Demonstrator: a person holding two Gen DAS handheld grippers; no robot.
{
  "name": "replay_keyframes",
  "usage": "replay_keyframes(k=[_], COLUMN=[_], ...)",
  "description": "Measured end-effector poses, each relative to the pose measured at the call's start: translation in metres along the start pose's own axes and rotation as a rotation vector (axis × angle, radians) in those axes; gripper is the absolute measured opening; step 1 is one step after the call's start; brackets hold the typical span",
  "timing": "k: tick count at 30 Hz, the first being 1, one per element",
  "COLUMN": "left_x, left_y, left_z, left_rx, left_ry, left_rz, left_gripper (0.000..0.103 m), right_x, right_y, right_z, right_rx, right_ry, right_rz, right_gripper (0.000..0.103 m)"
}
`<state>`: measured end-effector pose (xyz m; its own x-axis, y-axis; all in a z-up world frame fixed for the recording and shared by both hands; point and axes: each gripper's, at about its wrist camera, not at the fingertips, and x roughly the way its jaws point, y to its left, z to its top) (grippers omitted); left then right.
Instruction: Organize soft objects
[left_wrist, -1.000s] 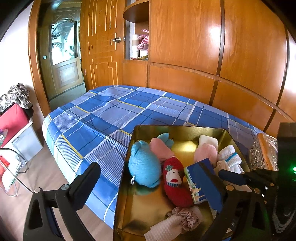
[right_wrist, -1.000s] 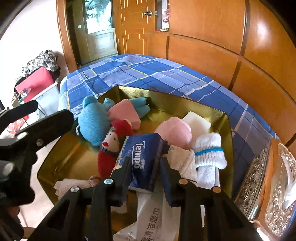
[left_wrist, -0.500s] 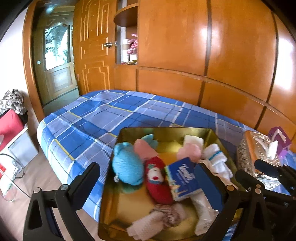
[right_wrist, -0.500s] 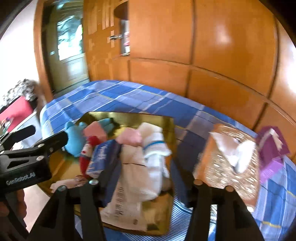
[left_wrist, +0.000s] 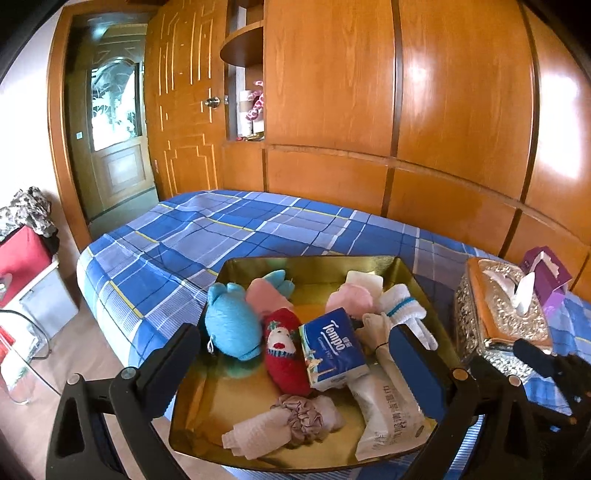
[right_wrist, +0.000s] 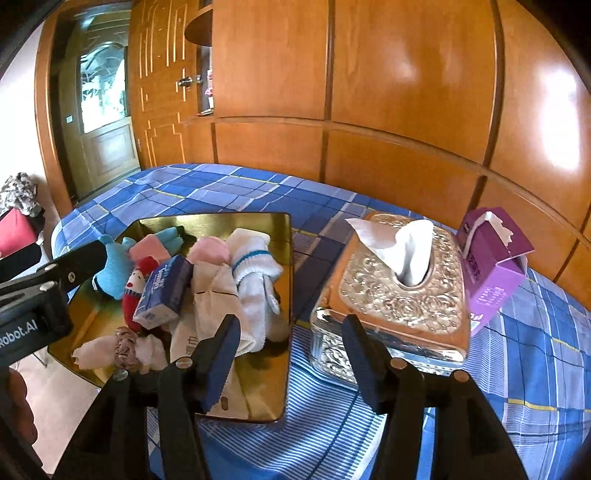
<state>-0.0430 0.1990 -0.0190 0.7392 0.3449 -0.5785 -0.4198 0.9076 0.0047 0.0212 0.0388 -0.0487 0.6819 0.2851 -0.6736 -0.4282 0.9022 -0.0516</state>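
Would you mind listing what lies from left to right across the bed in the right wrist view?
Gold tray holding the soft items → ornate silver tissue box with a tissue sticking up → purple carton, all resting on the blue checked bedspread.

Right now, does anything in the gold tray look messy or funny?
Yes. The blue Tempo tissue pack sits tilted, propped on the red snowman sock instead of lying flat. The white wipes packet pokes out over the gold tray's near edge. The soft things are jumbled together.
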Motion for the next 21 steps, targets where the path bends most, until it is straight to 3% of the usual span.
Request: replay_keyframes(k=[21], left_x=[0.0002], left_y=[-0.0019], left_z=[-0.0040], left_rx=[-0.001], left_ry=[0.007], left_rz=[-0.002], left_gripper=[0.103], right_x=[-0.0039], right_y=[-0.0002], right_z=[-0.0020], right_rx=[0.010], right_ry=[-0.012], right_rz=[0.000], right_gripper=[0.058])
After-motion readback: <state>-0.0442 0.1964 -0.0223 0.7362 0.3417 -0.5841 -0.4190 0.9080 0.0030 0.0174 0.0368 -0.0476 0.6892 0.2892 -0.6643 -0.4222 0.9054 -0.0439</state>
